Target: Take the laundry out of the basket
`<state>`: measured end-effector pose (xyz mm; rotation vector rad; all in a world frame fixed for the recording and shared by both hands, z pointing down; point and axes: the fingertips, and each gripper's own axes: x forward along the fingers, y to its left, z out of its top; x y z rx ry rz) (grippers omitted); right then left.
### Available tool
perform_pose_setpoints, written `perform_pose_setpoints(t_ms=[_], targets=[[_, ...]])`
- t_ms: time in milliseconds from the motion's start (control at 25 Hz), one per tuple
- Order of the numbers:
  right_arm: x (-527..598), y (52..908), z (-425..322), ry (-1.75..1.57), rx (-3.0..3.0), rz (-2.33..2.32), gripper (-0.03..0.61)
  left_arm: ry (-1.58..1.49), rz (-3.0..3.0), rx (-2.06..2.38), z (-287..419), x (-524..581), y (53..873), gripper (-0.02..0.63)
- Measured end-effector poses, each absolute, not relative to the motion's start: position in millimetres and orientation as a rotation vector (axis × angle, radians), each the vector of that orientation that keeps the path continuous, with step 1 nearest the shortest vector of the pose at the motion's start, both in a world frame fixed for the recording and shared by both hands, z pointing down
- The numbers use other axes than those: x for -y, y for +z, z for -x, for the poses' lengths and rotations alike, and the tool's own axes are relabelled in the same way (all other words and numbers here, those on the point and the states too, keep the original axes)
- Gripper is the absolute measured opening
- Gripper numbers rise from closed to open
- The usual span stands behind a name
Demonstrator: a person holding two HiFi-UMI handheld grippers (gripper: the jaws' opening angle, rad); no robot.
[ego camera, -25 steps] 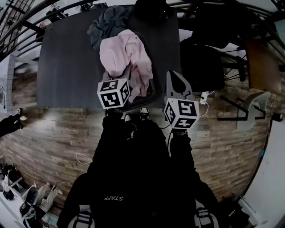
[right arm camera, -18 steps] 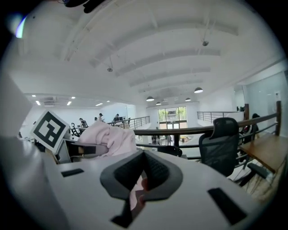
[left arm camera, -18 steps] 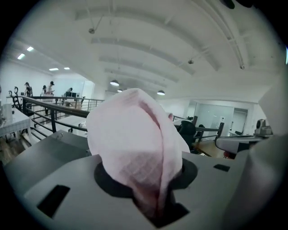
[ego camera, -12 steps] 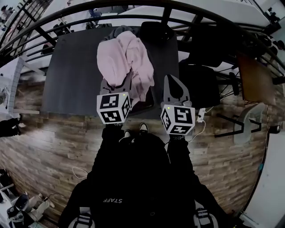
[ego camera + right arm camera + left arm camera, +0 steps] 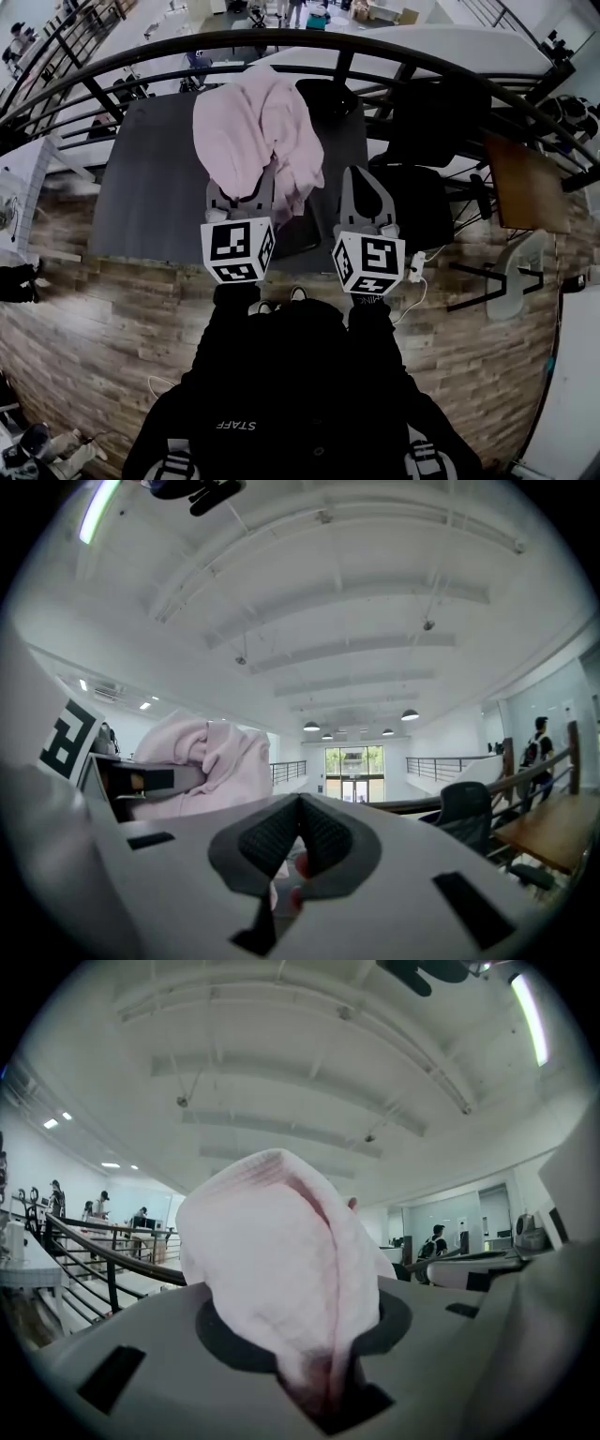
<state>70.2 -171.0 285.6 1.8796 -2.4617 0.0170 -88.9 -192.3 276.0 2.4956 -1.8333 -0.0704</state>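
Above dark table (image 5: 141,187), pink garment (image 5: 253,131) pinched in left gripper (image 5: 241,192); right gripper (image 5: 364,180) closed.

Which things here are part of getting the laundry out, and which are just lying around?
In the job: pink garment, left gripper clamped on it, right gripper shut beside it.
Lying about: black chair, wooden desk, railing.

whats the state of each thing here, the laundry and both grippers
pink fleecy garment: held up in the air, hanging bunched from the left gripper
left gripper: fingers shut on a fold of the garment
right gripper: fingers together at the tips, gripping nothing
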Motion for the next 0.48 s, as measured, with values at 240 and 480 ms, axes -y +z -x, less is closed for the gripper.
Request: perform_pose_setpoints(t_ms=[240, 480], targets=[[169.9, 269.8, -61.9, -0.052, 2.486, -1.881, 0.014, -0.152, -2.559, 1.856, 90.5, 185.8, 250.3, 0.164], [171.1, 252.1, -56.0, -0.126, 2.539, -1.902, 0.014, -0.205, -2.602, 1.881, 90.6, 185.4, 233.6, 0.164]])
